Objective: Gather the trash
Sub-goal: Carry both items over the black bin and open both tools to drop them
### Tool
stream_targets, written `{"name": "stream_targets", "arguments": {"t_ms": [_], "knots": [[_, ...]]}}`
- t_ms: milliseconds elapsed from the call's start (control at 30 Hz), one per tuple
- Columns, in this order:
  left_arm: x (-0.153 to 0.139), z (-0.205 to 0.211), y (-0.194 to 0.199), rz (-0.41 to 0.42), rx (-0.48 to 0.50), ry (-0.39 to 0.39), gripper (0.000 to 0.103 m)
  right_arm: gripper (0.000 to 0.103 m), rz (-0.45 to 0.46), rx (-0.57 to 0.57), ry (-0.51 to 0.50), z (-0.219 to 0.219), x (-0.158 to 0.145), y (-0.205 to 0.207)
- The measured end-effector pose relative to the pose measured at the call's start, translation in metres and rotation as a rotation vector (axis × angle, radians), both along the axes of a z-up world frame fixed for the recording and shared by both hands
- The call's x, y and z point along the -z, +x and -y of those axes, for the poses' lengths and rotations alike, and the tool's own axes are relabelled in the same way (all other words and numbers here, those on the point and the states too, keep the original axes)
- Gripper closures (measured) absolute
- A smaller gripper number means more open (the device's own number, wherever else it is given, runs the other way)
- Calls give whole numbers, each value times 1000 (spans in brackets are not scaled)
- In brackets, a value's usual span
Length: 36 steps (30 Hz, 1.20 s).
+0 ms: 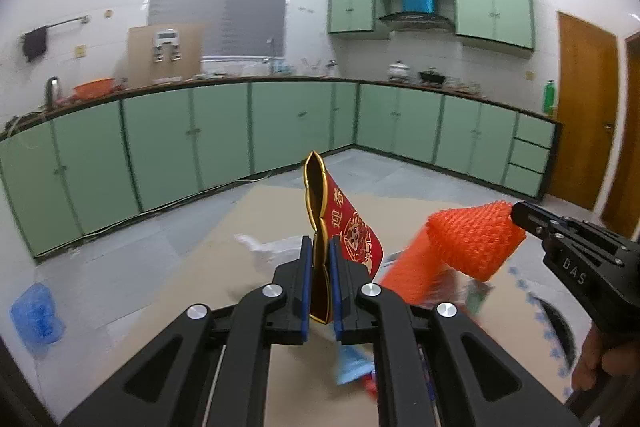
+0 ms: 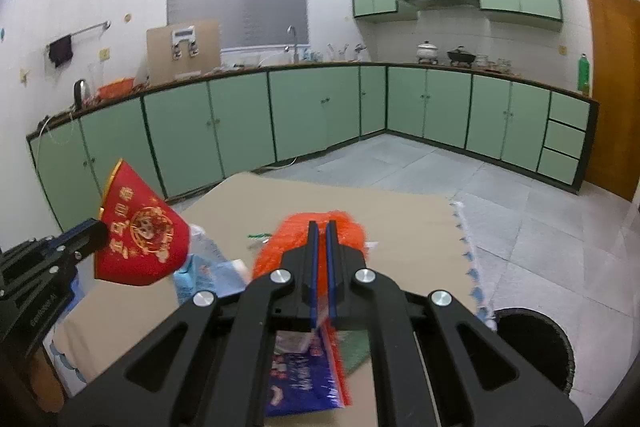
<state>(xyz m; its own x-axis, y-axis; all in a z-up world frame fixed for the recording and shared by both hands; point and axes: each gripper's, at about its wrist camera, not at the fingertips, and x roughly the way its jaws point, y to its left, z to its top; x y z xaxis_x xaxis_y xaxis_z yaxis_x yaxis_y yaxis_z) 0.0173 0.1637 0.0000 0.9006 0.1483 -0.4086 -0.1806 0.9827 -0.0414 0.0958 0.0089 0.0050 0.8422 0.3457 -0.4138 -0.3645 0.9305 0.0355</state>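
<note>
My left gripper point(image 1: 321, 247) is shut on a red and gold paper envelope point(image 1: 352, 231), which stands up between the blue pads; the right wrist view shows the same envelope point(image 2: 142, 235) at the left. My right gripper point(image 2: 322, 227) is shut on an orange foam net sleeve point(image 2: 316, 227). From the left wrist camera that orange net point(image 1: 472, 243) hangs from the right gripper's tip point(image 1: 520, 213), lifted above the table. Below lie a blue snack wrapper point(image 2: 308, 375), a pale blue packet point(image 2: 208, 275) and clear plastic point(image 1: 268, 247).
The trash lies on a tan cardboard-covered table point(image 2: 400, 219). A black round bin point(image 2: 532, 347) stands on the grey tiled floor at the right. Green kitchen cabinets point(image 2: 312, 111) line the far walls. A blue plastic bag point(image 1: 36, 315) lies on the floor at the left.
</note>
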Motion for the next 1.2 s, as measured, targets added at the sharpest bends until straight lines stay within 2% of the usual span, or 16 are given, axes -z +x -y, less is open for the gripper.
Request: {"name": "stream_targets", "arguments": {"t_ms": [267,500,833,1033,1200], "knots": [[-2,73,29,-6,163,-16,95,100,41,132,-13,71,-11,-4],[8,144,57,-27,322,-26,95,100,41,280,-43,151,-1,-4],[34,241,100,-69,486,-31,94,100,-35,449,-61,250,51,13],[58,291,125,-114,538,-16,94,100,-75,489,-55,281,82,27],[82,313,148,-170,555,-20,94,100,-130,514,-42,304,111,45]]}}
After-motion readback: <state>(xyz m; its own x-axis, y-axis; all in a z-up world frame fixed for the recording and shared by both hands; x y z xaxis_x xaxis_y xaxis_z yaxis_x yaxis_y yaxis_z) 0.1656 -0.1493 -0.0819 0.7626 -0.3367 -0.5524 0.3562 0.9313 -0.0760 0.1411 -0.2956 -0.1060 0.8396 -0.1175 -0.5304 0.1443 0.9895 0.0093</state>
